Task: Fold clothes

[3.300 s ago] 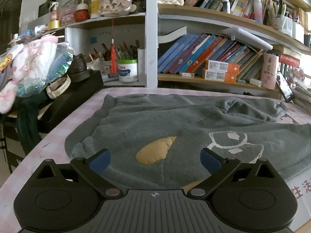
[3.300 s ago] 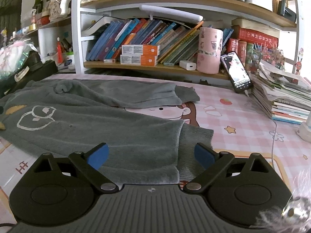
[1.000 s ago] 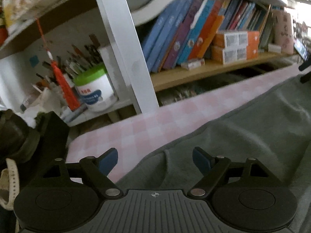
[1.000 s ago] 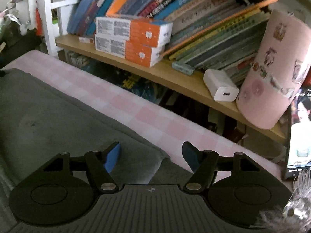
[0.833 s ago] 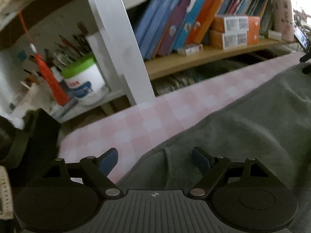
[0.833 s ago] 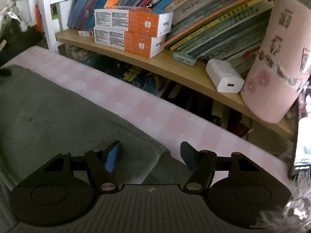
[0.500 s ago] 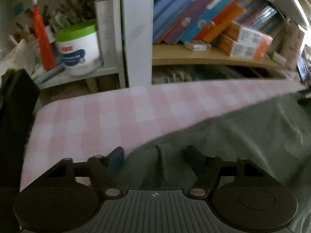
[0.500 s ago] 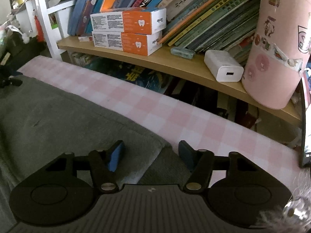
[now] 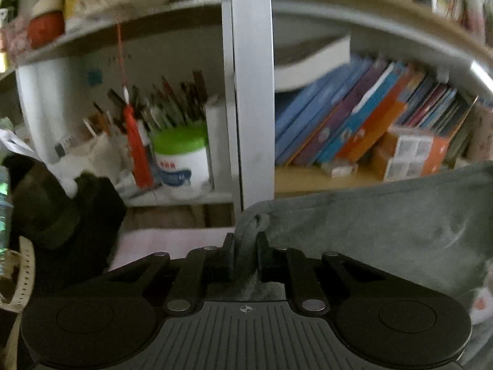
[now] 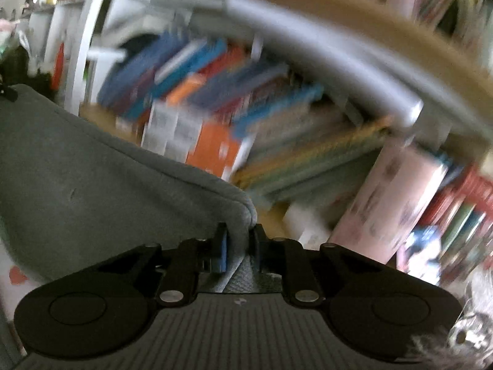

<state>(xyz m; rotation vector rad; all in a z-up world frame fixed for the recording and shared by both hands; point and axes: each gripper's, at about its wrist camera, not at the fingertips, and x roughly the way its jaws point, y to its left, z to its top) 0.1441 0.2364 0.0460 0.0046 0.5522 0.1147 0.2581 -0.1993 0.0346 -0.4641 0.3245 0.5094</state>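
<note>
Grey fleece of the sweater (image 9: 385, 231) is bunched between the jaws of my left gripper (image 9: 245, 248), which are closing onto one far corner; my right gripper (image 10: 238, 243) is closing on the other corner. Its far edge hangs lifted in front of the bookshelf (image 9: 251, 92), between my two tongs. My worry: each bite is a thin pinch near the hem, so uneven pulling could slip a corner free or skew the fold.

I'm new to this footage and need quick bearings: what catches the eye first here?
A grey garment fills the foreground, its edge pinched in the closing left gripper and right gripper. Behind it stand bookshelves crammed with slanting books, and a green-lidded white tub sits left of the white post.
</note>
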